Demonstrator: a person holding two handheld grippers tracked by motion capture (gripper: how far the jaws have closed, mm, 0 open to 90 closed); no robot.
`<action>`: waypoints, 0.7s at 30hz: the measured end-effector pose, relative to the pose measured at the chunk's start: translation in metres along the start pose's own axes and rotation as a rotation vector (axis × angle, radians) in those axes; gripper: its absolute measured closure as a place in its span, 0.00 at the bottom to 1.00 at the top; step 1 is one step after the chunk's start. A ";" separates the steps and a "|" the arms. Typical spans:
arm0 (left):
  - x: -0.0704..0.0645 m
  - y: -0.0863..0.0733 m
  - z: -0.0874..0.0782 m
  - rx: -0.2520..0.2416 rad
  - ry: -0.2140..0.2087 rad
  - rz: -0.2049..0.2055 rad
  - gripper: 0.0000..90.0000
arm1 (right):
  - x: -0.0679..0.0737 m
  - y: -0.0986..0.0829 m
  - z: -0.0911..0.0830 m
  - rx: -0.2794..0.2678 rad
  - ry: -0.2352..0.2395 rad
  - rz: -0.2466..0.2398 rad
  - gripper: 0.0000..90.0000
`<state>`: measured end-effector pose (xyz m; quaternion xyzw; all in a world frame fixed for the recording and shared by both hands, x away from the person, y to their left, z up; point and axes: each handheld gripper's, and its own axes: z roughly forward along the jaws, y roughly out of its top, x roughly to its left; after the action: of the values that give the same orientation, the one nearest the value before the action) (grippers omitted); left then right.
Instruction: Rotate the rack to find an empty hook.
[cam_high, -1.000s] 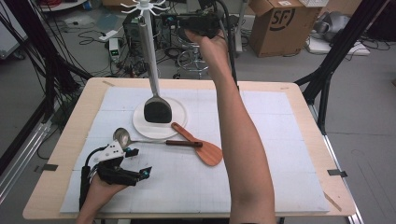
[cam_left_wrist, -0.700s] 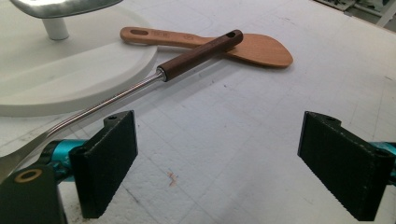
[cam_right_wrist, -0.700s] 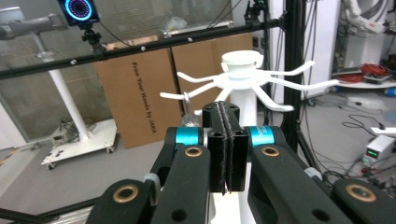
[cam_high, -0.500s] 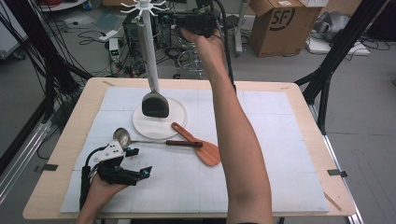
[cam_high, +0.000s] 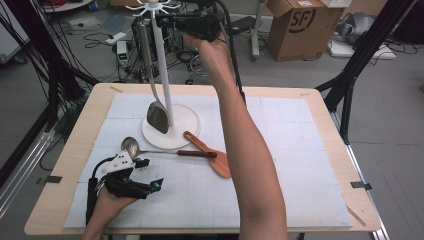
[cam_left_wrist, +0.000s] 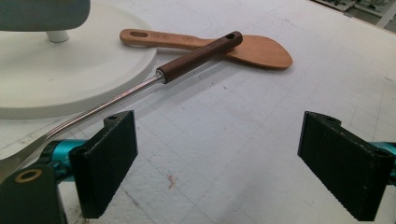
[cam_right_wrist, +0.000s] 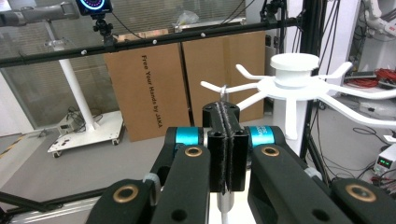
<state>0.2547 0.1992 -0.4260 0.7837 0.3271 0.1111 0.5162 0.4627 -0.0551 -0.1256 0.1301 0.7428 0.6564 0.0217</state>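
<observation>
A white utensil stand (cam_high: 161, 60) rises from a round base (cam_high: 186, 125) on the table, with hook arms (cam_right_wrist: 299, 86) at its top. My right gripper (cam_high: 162, 21) is raised beside those hooks, shut on the thin handle of a metal turner (cam_high: 157, 117). The turner hangs down left of the pole, its blade just over the base. In the right gripper view the handle's ring (cam_right_wrist: 224, 89) touches one hook arm. My left gripper (cam_high: 152, 173) rests open on the mat, with nothing between its jaws. A metal spoon (cam_high: 131, 146) with a dark handle (cam_left_wrist: 198, 60) lies across a wooden spatula (cam_left_wrist: 254, 49).
A white gridded mat (cam_high: 300, 165) covers the wooden table (cam_high: 70, 150). The person's right forearm (cam_high: 245, 145) crosses the middle of the table. Cardboard boxes (cam_high: 295, 22), cables and black frame legs (cam_high: 350, 75) stand beyond the far edge.
The right gripper has moved left toward the hook arms, carrying the turner; its blade has swung from the front of the pole to its left. The left gripper has stayed put.
</observation>
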 end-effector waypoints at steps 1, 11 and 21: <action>0.000 0.000 0.000 0.000 0.001 0.000 0.14 | 0.001 0.000 0.001 0.002 0.002 -0.001 1.00; 0.000 0.000 0.000 -0.005 0.004 0.000 0.14 | 0.003 0.000 -0.002 0.010 0.021 -0.009 1.00; -0.001 0.000 0.000 -0.004 0.004 0.000 0.14 | -0.006 -0.008 -0.018 0.017 0.004 0.011 1.00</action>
<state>0.2542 0.1989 -0.4261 0.7824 0.3280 0.1134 0.5170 0.4631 -0.0742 -0.1320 0.1330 0.7475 0.6506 0.0155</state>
